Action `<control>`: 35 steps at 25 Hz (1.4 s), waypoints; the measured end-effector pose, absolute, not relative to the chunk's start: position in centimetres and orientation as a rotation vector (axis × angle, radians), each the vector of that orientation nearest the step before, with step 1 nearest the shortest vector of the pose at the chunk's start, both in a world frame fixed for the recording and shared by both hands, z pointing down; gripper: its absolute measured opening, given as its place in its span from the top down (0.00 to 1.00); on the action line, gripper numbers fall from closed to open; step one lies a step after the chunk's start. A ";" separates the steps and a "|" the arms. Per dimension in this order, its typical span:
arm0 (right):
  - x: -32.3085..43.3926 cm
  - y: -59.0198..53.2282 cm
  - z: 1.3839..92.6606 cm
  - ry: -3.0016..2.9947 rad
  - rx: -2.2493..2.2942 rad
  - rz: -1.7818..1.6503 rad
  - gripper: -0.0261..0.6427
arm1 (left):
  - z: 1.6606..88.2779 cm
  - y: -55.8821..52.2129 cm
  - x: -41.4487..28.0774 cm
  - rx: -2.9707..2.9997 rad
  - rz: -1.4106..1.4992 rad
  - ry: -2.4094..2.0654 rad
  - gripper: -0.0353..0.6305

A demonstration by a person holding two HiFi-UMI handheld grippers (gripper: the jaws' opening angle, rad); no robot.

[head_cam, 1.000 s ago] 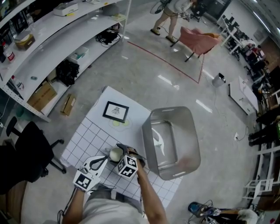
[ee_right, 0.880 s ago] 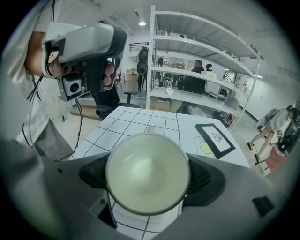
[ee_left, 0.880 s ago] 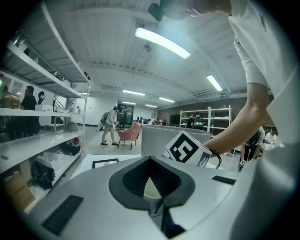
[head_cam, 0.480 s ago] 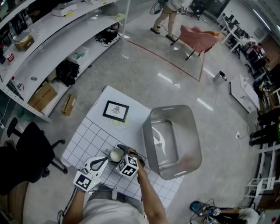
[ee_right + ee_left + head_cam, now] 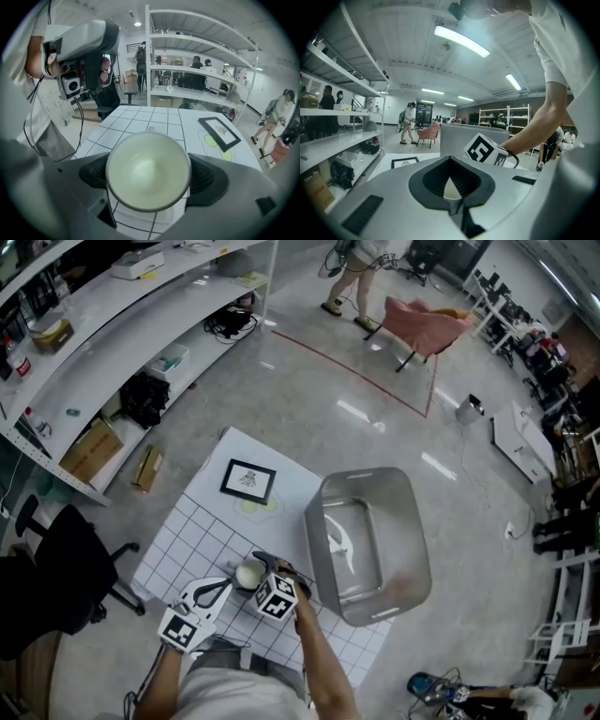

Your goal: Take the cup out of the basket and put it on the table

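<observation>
A pale cream cup (image 5: 247,574) (image 5: 147,171) sits between the jaws of my right gripper (image 5: 251,568) (image 5: 149,180), which is shut on it, mouth toward the camera. It is over the gridded white table (image 5: 187,531), left of the grey basket (image 5: 412,521). Whether its base touches the table cannot be told. My left gripper (image 5: 223,583) (image 5: 450,159) is just left of the cup, shut with nothing held. Through the gap behind its tips a bit of the cup shows. In the left gripper view the basket wall (image 5: 457,136) rises behind the right gripper's marker cube (image 5: 485,150).
A black picture frame (image 5: 248,479) (image 5: 219,132) lies on the far part of the table, with yellow-green spots (image 5: 255,505) beside it. Long white shelves (image 5: 112,343) run along the left, and a black office chair (image 5: 56,559) stands near. Far back are a person and a pink chair (image 5: 427,324).
</observation>
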State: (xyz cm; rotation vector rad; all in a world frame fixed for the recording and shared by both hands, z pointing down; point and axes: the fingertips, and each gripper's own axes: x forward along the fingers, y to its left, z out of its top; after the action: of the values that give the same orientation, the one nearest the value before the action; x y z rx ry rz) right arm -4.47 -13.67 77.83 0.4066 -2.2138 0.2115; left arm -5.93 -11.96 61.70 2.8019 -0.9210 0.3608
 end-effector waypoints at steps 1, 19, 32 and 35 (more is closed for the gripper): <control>-4.3 -13.7 77.8 -2.212 0.406 0.215 0.29 | 61.7 -12.0 -5.9 2.801 0.358 -0.921 0.93; -0.7 -10.4 67.4 -2.271 0.693 0.060 0.31 | 59.0 -11.9 -6.1 2.869 0.322 -0.895 0.93; 0.9 -11.0 53.4 -2.619 1.253 0.007 0.94 | 52.1 -10.7 -5.4 2.992 0.176 -0.865 0.93; 0.8 -10.5 52.5 -2.654 1.276 -0.008 0.95 | 51.2 -10.4 -5.1 3.009 0.161 -0.846 0.93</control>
State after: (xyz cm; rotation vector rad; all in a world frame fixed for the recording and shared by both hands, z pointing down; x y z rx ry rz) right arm 0.77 -10.51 52.48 1.2760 -2.6535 -0.0084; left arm -5.14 -10.41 51.23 3.0089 -0.8461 0.1610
